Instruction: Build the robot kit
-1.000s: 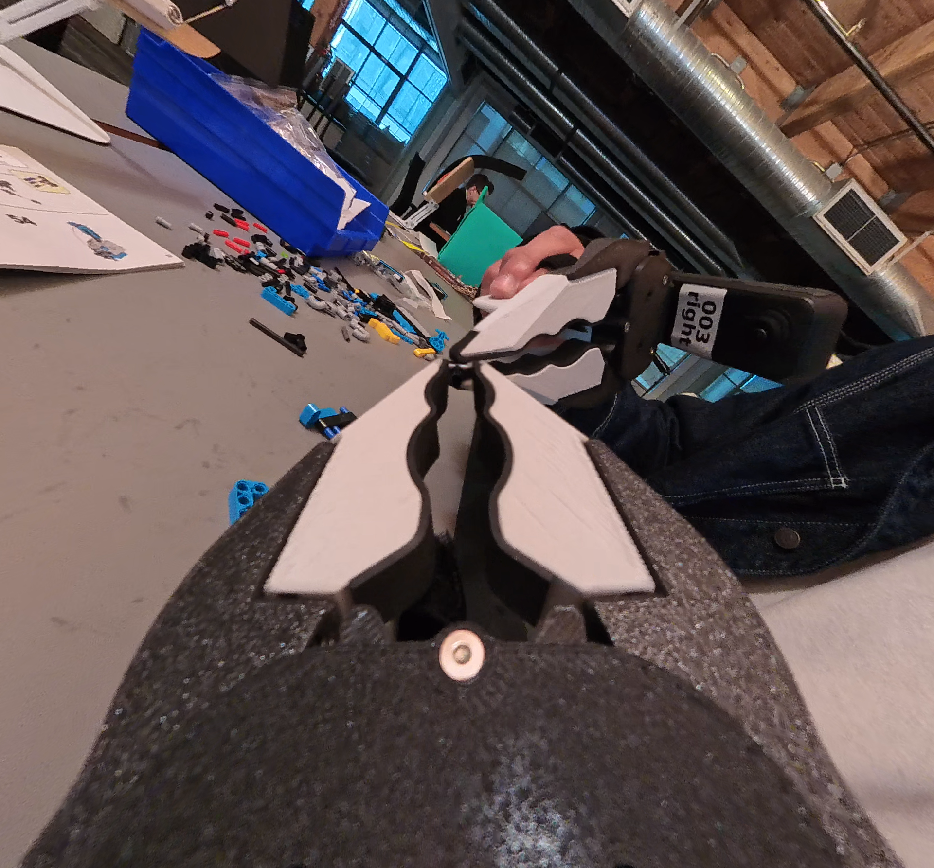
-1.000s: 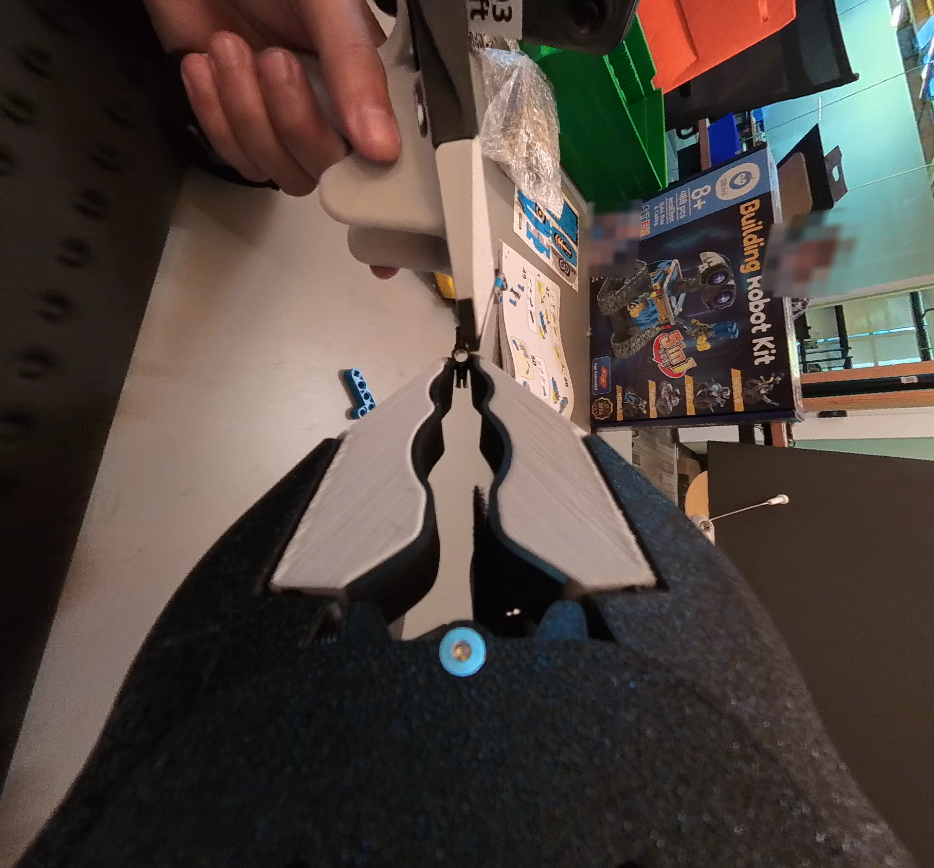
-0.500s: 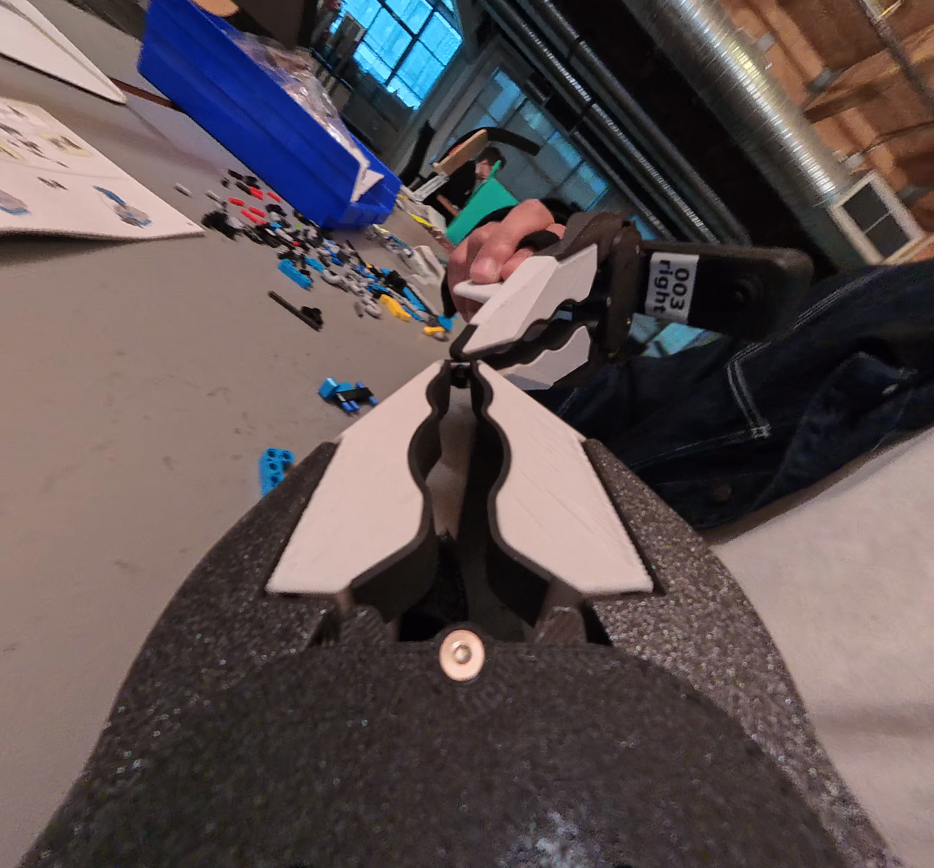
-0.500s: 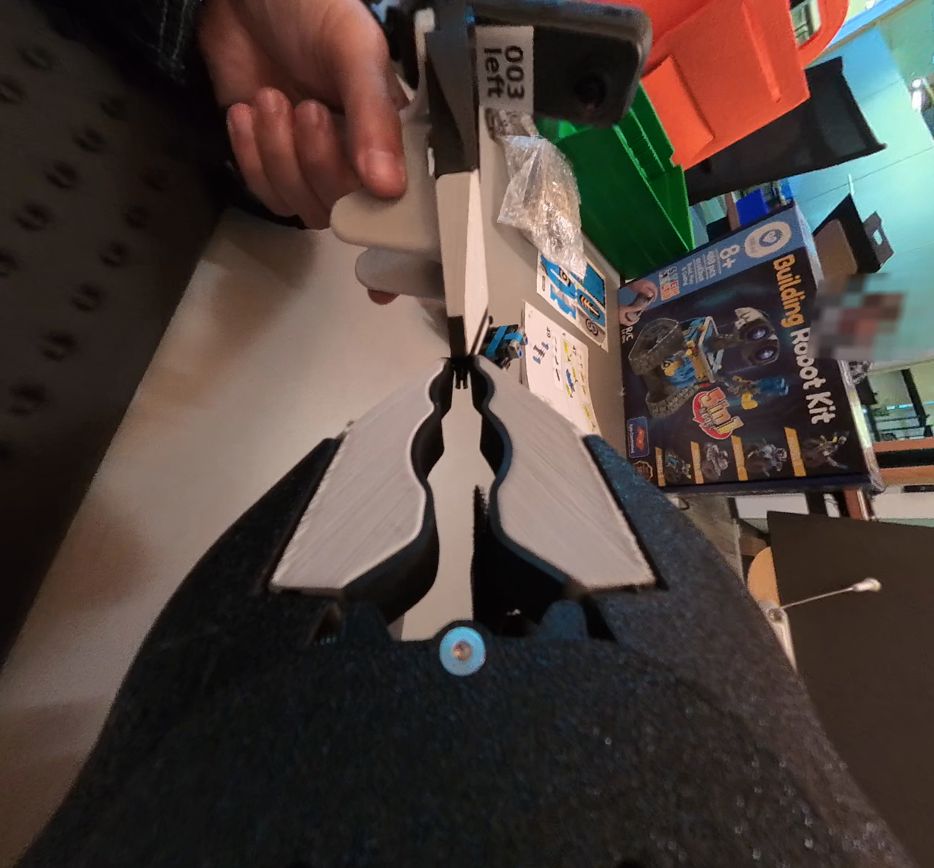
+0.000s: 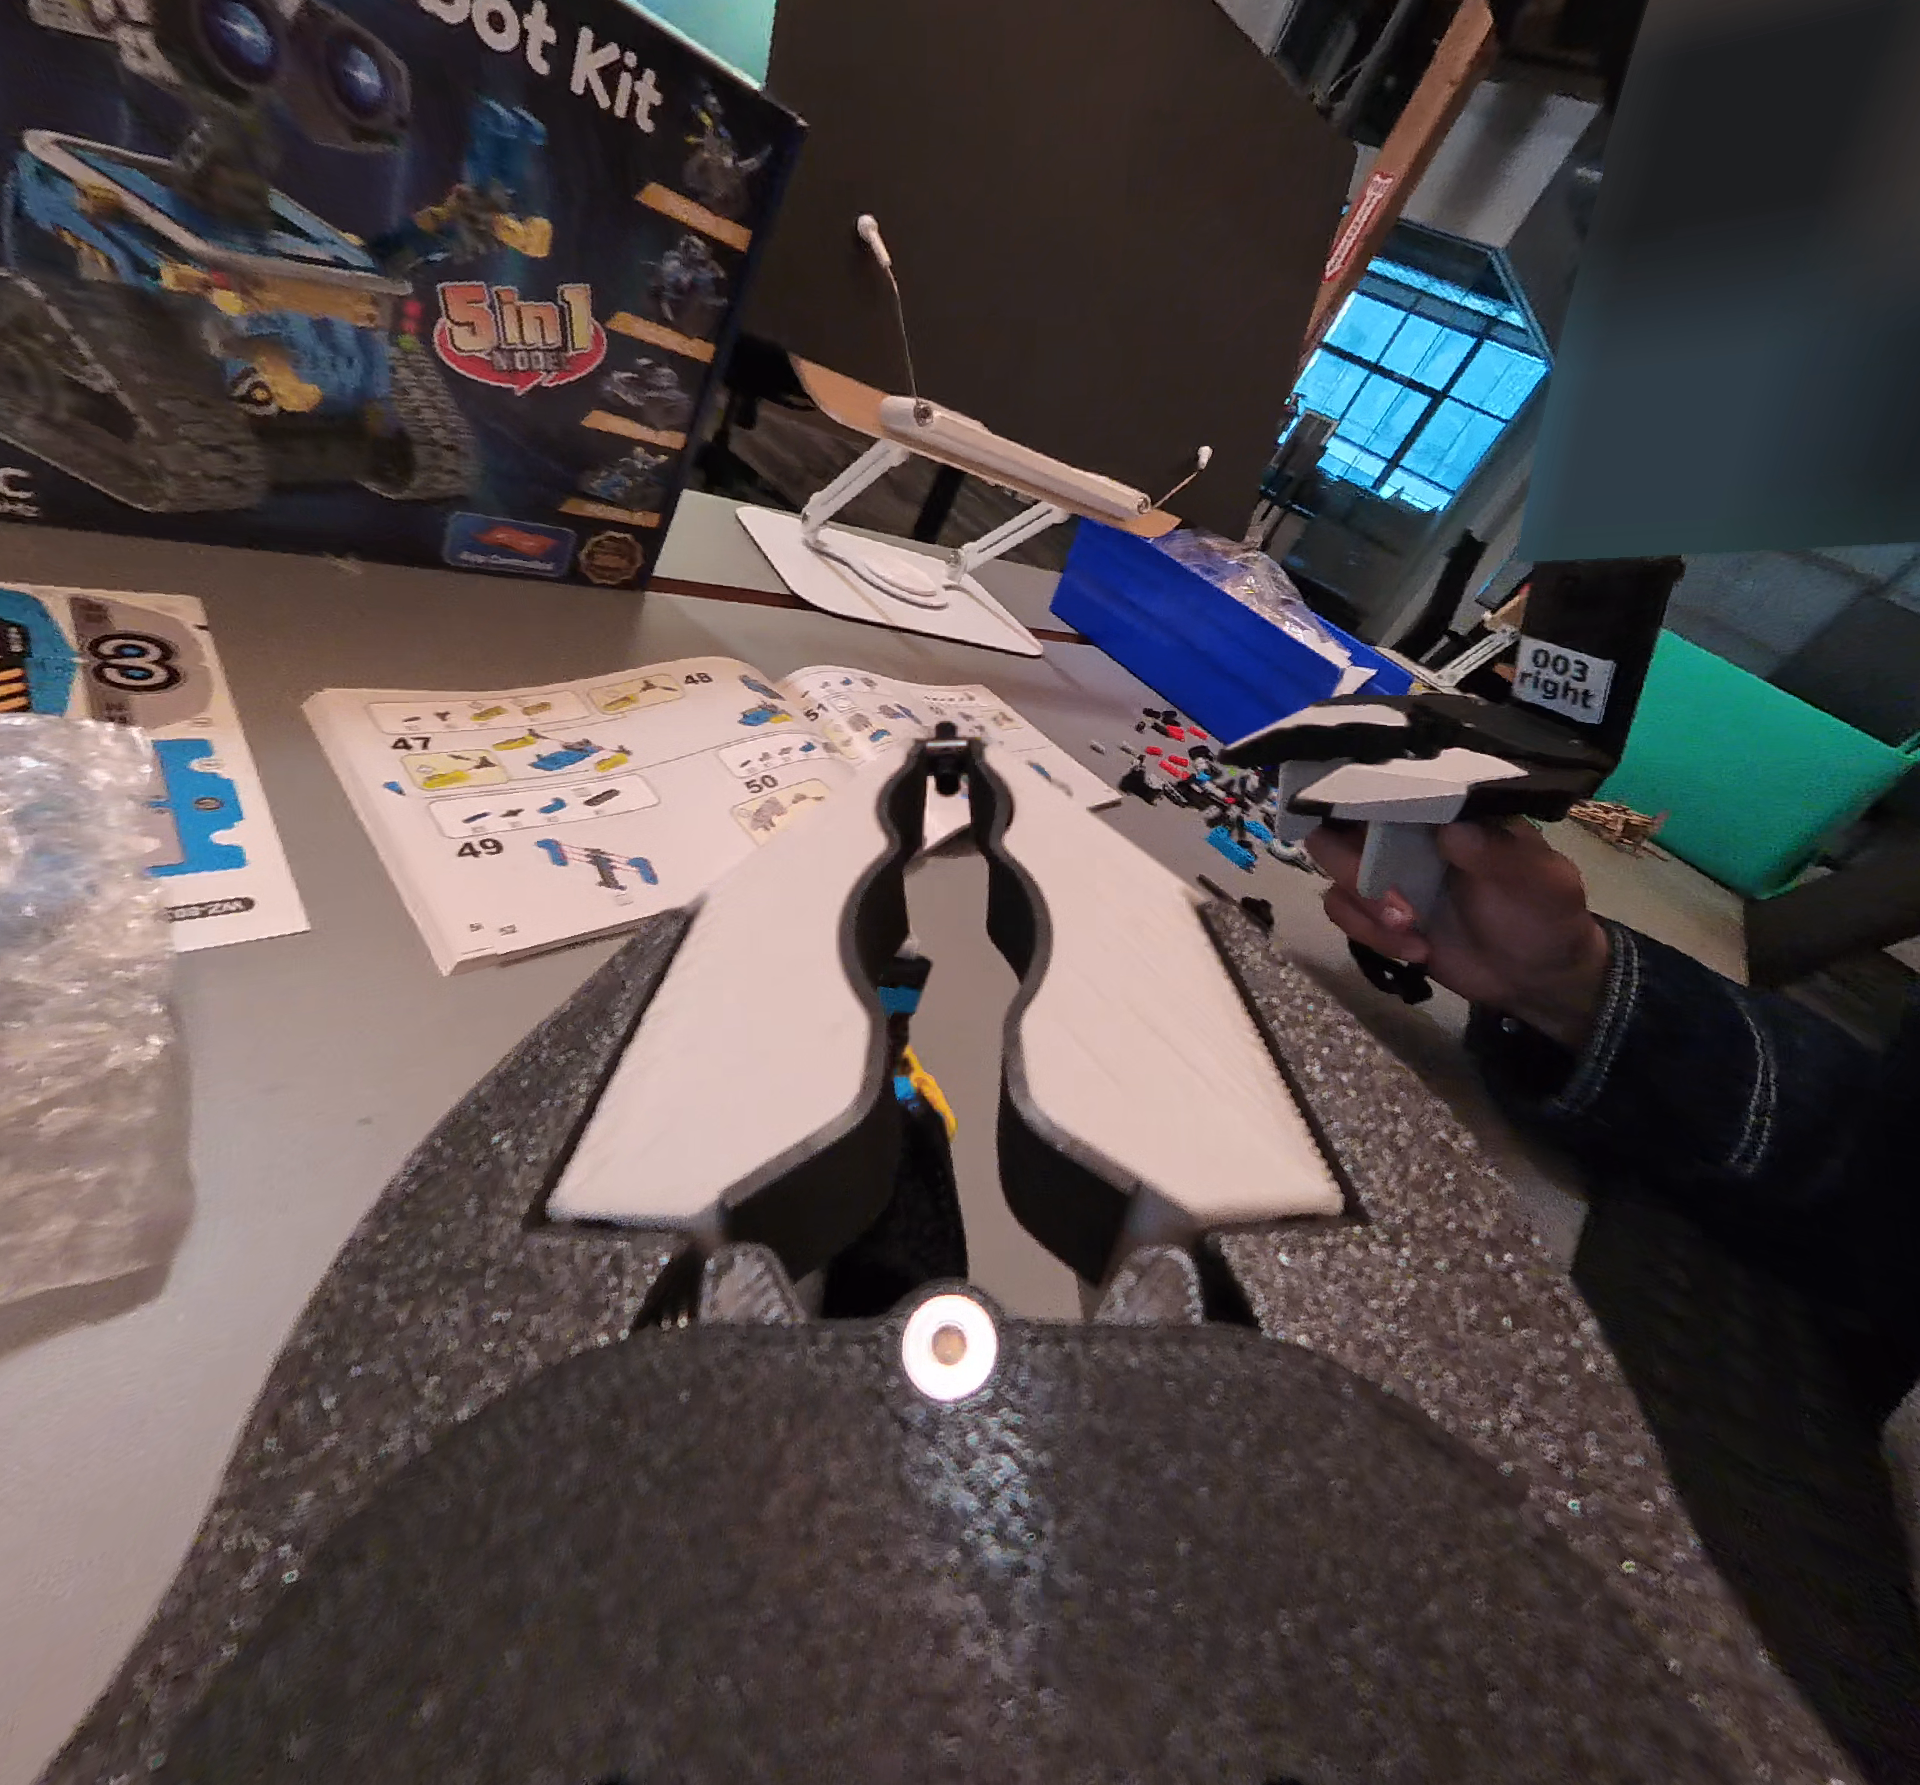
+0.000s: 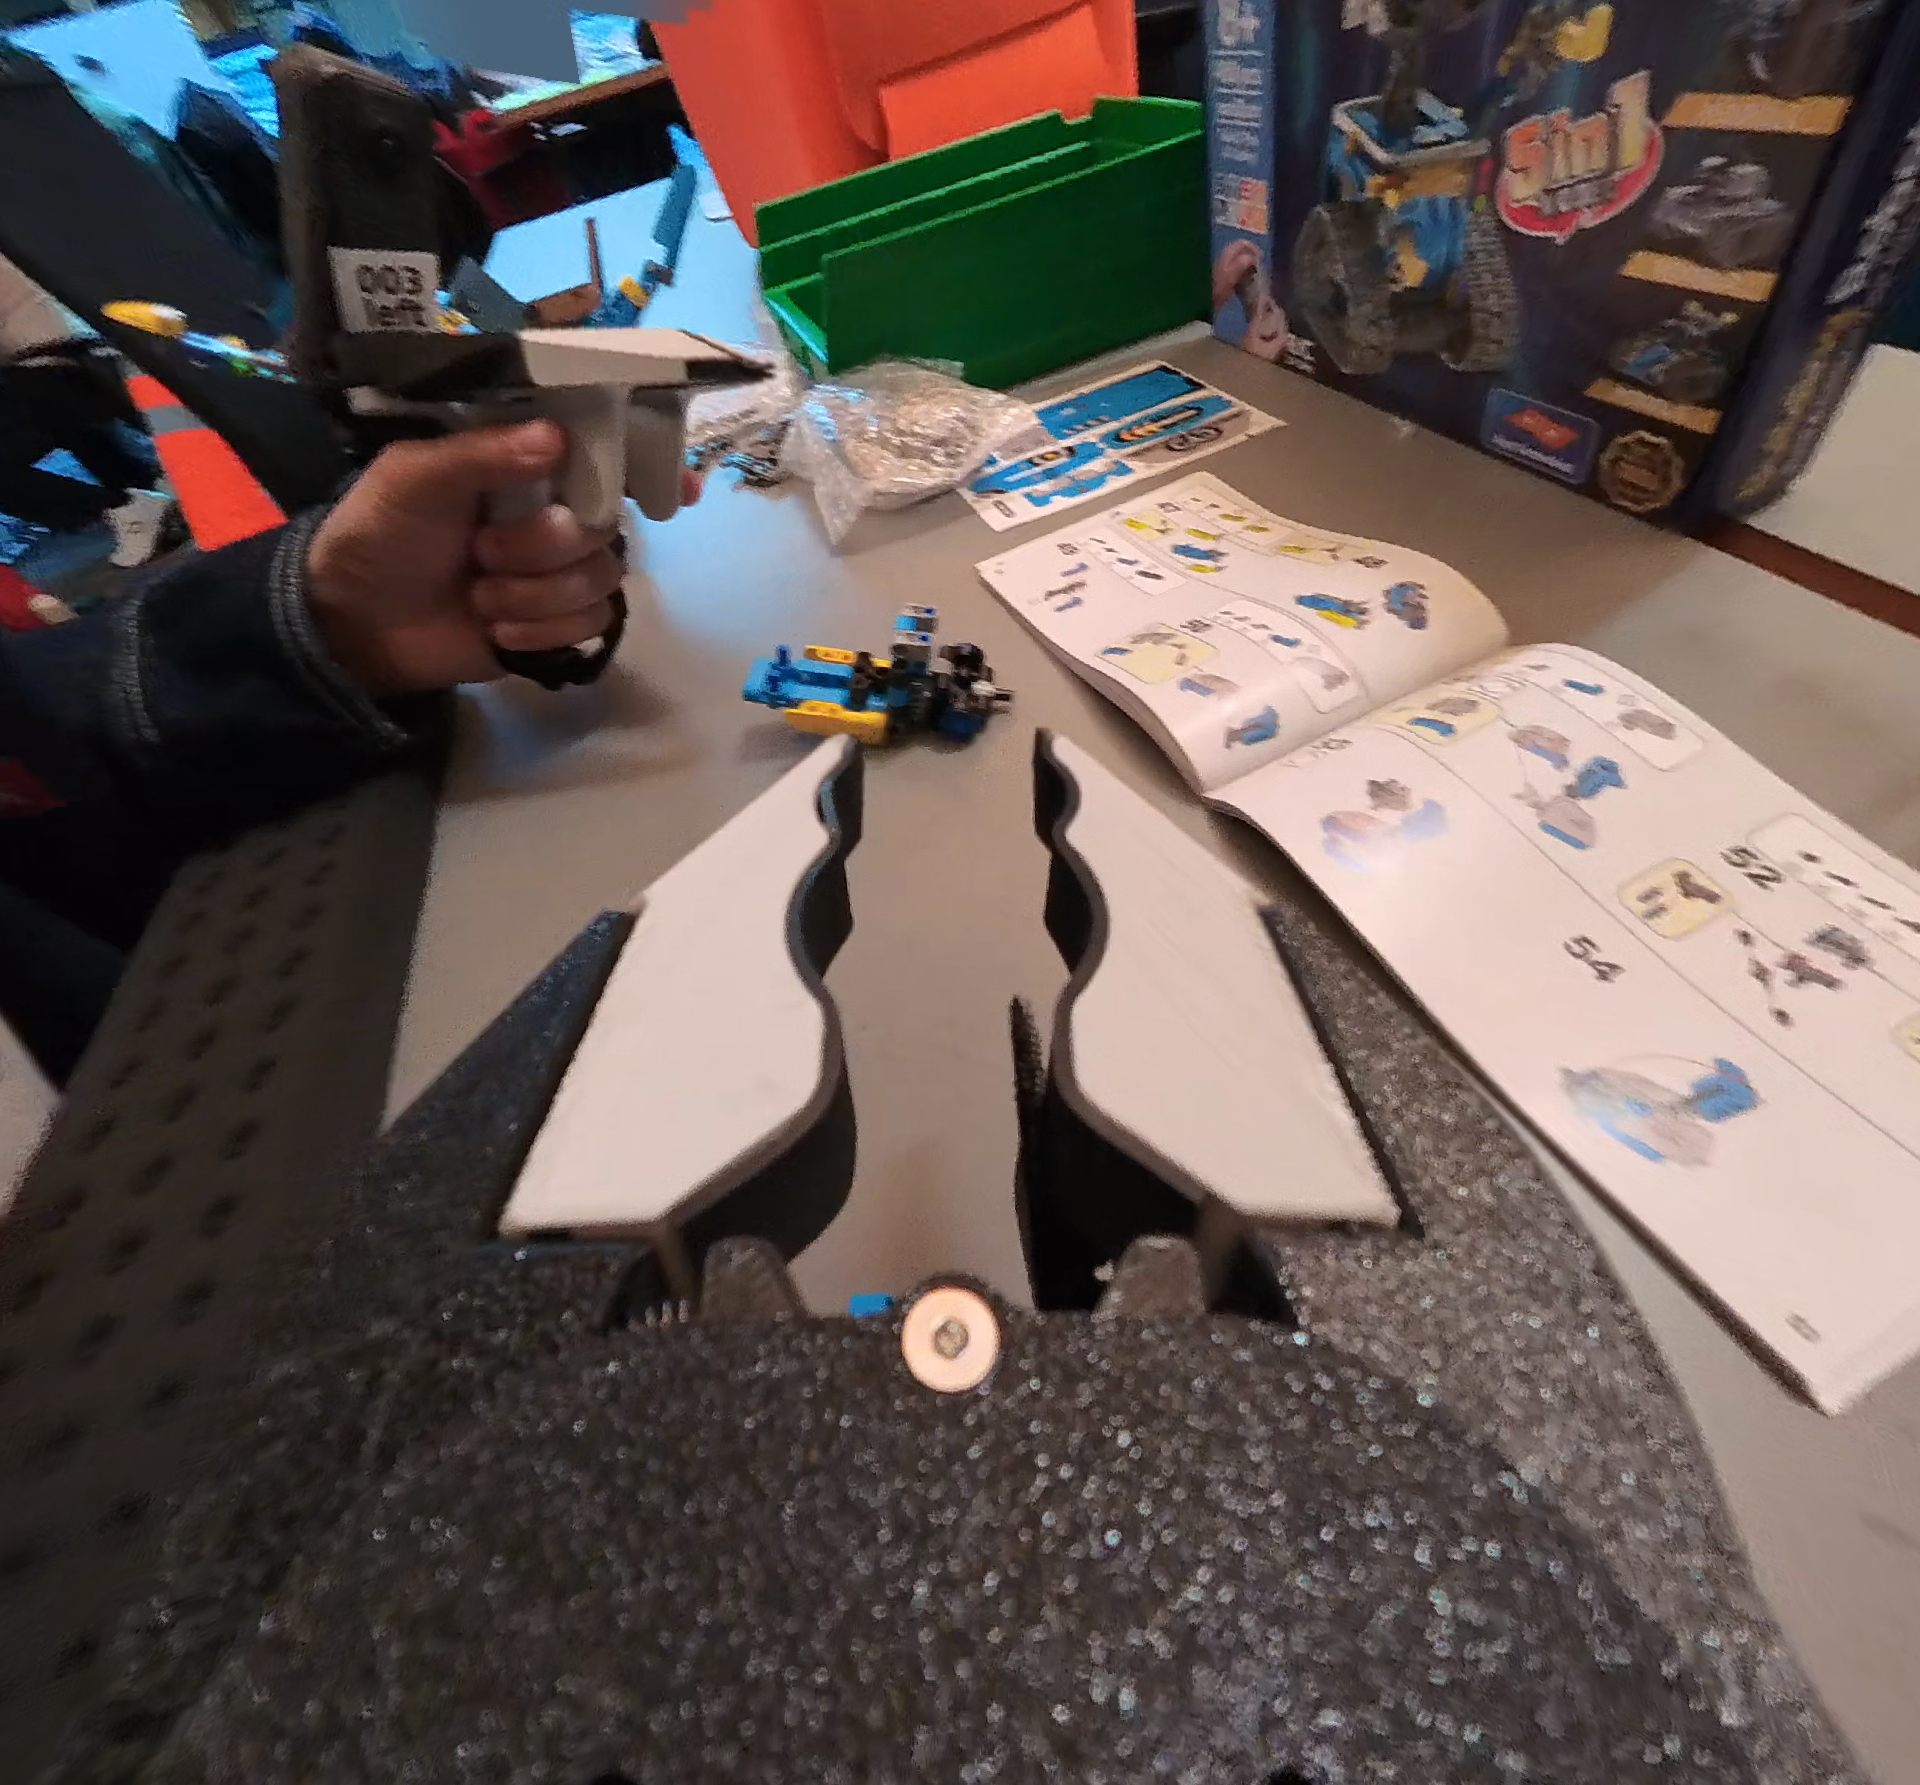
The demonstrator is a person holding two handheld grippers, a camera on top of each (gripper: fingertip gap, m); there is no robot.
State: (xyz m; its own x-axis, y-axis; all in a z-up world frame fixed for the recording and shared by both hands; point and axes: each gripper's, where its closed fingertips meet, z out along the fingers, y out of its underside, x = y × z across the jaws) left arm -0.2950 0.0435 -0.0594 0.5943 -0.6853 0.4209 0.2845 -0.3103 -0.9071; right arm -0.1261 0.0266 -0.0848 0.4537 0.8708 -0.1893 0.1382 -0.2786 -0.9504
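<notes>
Here, left gripper (image 5: 948, 767) pinches a small black pin (image 5: 943, 756) at frame centre; right gripper (image 6: 945, 759), fingers spread, faces the toy assembly (image 6: 878, 686) on the desk (image 6: 582, 800).

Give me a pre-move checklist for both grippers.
1. Grip: left gripper closed on small black piece: ok.
2. Piece alignment in that grip: cannot tell.
3. Free tool: right gripper open, empty: ok.
4. Blue-and-yellow assembly lying on table just beyond the right fingertips, untouched: ok.
5. Instruction booklet open, clear of the fingers: ok.
6. Grippers apart from each other: ok.
</notes>
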